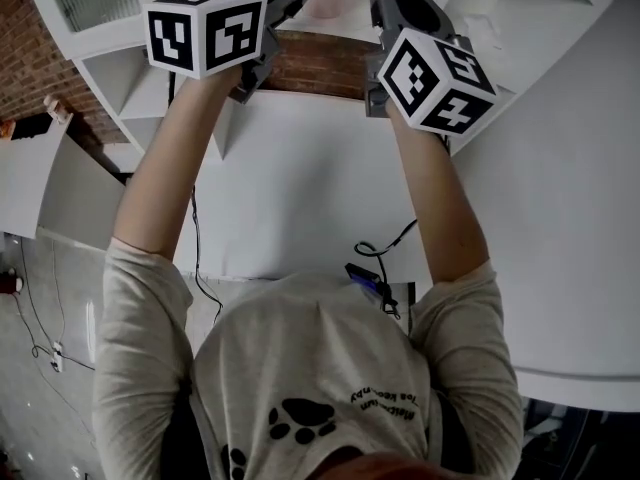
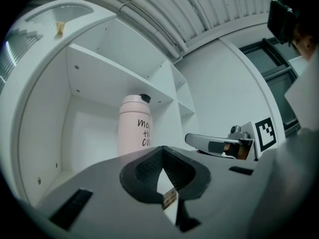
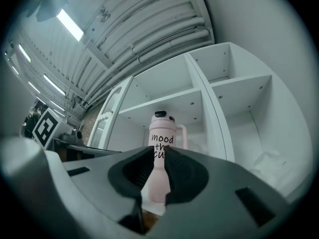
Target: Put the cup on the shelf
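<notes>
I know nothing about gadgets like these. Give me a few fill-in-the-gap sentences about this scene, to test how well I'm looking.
1. The cup on the white shelf is ___ in colour.
2. The top word printed on the cup is ___.
3. The cup stands ___, not tipped over.
4. The left gripper has its fingers ___, with nothing between them.

Missing words: pink; mood; upright; shut

I'd call this a lab or workshop. Bare pipes [image 3: 164,26] and strip lights [image 3: 70,25] overhead, a brick wall [image 1: 320,68], loose cables [image 1: 194,238].
</notes>
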Motion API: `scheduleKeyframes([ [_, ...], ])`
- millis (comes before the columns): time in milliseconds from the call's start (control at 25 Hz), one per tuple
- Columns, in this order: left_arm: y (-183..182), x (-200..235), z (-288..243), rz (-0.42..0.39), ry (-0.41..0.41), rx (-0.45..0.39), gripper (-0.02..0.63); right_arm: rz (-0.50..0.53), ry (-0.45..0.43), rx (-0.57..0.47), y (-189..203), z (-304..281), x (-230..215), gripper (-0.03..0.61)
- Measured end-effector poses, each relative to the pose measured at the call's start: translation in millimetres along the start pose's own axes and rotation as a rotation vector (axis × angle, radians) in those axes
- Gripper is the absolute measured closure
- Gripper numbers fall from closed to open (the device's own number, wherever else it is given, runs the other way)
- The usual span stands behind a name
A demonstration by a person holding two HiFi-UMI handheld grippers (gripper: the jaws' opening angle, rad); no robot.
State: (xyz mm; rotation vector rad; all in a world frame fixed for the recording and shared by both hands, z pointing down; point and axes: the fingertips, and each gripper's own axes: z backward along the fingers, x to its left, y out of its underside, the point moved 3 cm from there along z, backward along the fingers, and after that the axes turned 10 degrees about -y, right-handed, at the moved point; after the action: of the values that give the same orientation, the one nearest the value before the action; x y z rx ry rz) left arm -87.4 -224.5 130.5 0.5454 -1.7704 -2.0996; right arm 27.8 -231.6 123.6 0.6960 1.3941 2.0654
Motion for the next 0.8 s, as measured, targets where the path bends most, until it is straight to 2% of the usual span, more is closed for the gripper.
scheduleKeyframes([
  [280,21.6,-26.2,21.0,-0.057,-0.061,-0.017,0.606,-0.017,0.0,0.006,20.7,24.5,11.0,0.557],
  [560,42.4,-37.9,33.9,-0.06,-0.103,-0.022,0.606,-0.021,-0.012,0.028,33.8,38.6,22.1,0.566],
  [800,45.2,-44.7,46.6,-0.105,-0.137,-0.052,0.606,-0.007,-0.013,0.032,37.1,44.5,28.5,0.568],
])
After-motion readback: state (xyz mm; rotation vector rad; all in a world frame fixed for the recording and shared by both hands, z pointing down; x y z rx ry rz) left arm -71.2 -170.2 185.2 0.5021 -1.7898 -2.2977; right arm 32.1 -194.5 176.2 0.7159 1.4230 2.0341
